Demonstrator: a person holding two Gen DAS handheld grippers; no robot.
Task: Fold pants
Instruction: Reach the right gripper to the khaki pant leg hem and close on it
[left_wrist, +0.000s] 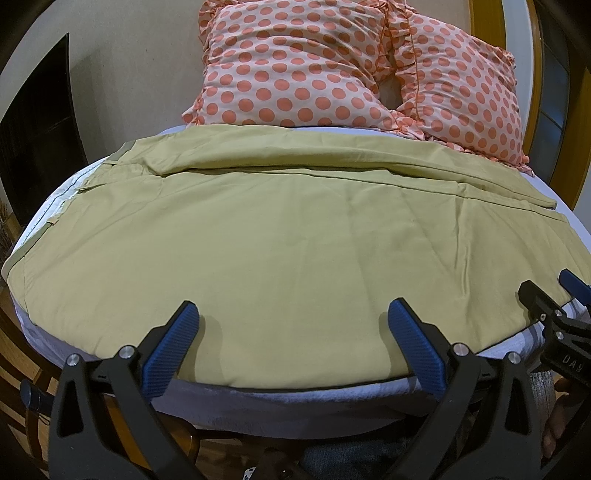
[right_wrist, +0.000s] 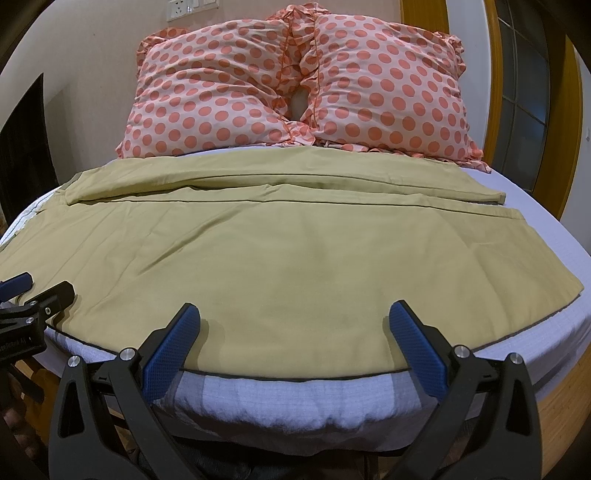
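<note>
Both grippers, left (left_wrist: 291, 325) and right (right_wrist: 293, 325), gaped wide and empty over the near edge of the pants (left_wrist: 280, 236) spread across the bed (right_wrist: 280, 398), where a shallow pinch could lift only one layer.

the pants (left_wrist: 288, 236) hide most of the white mattress (left_wrist: 295, 398).

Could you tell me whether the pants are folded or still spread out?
Spread out: the pants lie flat across the bed, both legs side by side.
</note>
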